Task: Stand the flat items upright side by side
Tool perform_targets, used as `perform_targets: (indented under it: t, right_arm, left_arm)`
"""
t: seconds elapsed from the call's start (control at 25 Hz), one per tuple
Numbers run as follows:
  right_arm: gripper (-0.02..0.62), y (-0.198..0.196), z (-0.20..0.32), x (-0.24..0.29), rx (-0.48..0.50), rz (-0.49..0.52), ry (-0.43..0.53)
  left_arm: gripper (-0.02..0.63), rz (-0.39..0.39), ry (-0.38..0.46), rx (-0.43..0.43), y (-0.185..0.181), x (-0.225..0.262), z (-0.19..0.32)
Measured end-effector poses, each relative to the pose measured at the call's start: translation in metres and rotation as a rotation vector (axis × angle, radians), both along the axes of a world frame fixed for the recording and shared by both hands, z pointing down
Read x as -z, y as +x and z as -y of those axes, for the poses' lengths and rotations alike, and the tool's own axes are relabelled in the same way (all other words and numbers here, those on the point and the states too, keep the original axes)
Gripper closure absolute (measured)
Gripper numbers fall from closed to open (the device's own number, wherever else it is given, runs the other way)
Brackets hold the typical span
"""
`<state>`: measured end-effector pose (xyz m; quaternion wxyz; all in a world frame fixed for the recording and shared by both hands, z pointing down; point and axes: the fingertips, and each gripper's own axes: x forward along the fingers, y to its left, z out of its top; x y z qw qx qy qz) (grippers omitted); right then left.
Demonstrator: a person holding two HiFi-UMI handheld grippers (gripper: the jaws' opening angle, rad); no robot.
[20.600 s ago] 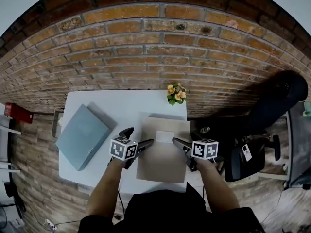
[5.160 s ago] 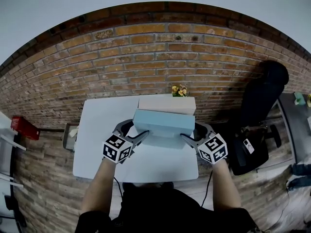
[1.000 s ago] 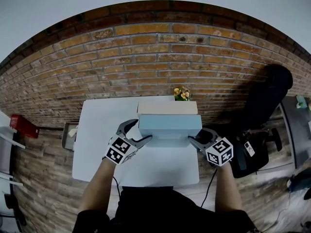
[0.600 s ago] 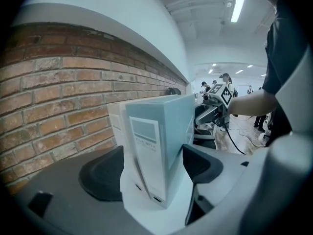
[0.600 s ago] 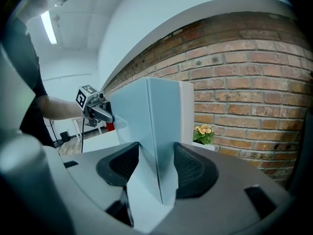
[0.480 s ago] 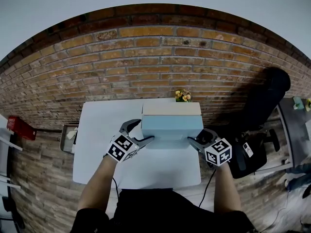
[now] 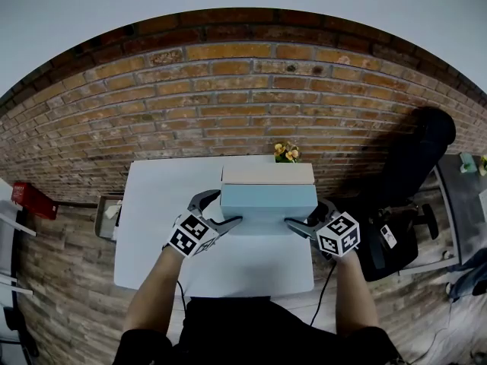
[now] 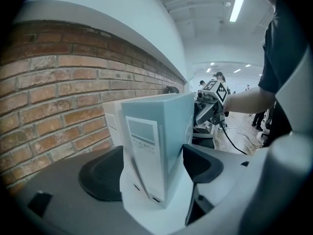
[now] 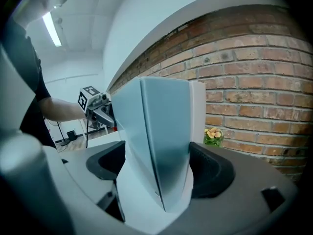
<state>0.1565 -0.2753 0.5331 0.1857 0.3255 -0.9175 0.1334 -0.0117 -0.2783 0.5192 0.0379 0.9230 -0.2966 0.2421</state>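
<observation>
The right gripper (image 7: 304, 215) has just been opening its jaws. They now stand apart around the right end of the blue file box (image 7: 268, 200), with the pads off its sides. The left gripper (image 7: 222, 210) straddles the box's left end with its jaws wide too; the pads seem not to press on it, though the gap there is hard to judge.

The blue file box stands upright on its long edge at the far side of the white table (image 7: 160, 204), close in front of an upright beige box (image 7: 268, 173). Released like this, the pair looks set side by side and the task close to done.

A brick wall (image 7: 228, 105) rises behind the table. A small pot of yellow flowers (image 7: 287, 153) sits at the far right, and a dark office chair (image 7: 418, 158) stands off to the right.
</observation>
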Motion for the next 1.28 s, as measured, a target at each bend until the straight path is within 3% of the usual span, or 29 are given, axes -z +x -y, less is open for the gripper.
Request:
perform_targets:
  t: [0.32, 0.52, 0.72, 0.88, 1.04, 1.28]
  right_arm:
    - [0.181, 0.017, -0.015, 0.000, -0.009, 0.044, 0.024]
    - [0.186, 0.026, -0.026, 0.003, -0.050, 0.116, 0.020]
    - [0.248, 0.020, -0.049, 0.009, -0.110, 0.176, 0.022]
    - [0.310, 0.017, -0.067, 0.019, -0.204, 0.229, 0.029]
    - [0.347, -0.015, -0.092, 0.031, -0.196, 0.223, 0.056]
    - [0.389, -0.106, -0.143, 0.045, -0.114, 0.211, 0.082]
  left_arm:
    - [0.222, 0.016, 0.000, 0.080, -0.014, 0.002, -0.022]
    - [0.222, -0.044, -0.007, 0.176, -0.028, 0.009, -0.034]
    - [0.224, -0.134, -0.010, 0.248, -0.045, 0.017, -0.052]
    - [0.242, -0.170, -0.013, 0.254, -0.056, 0.021, -0.076]
    - [0.267, -0.168, 0.008, 0.234, -0.069, 0.028, -0.112]
    - [0.299, -0.133, 0.104, 0.265, -0.117, 0.046, -0.173]
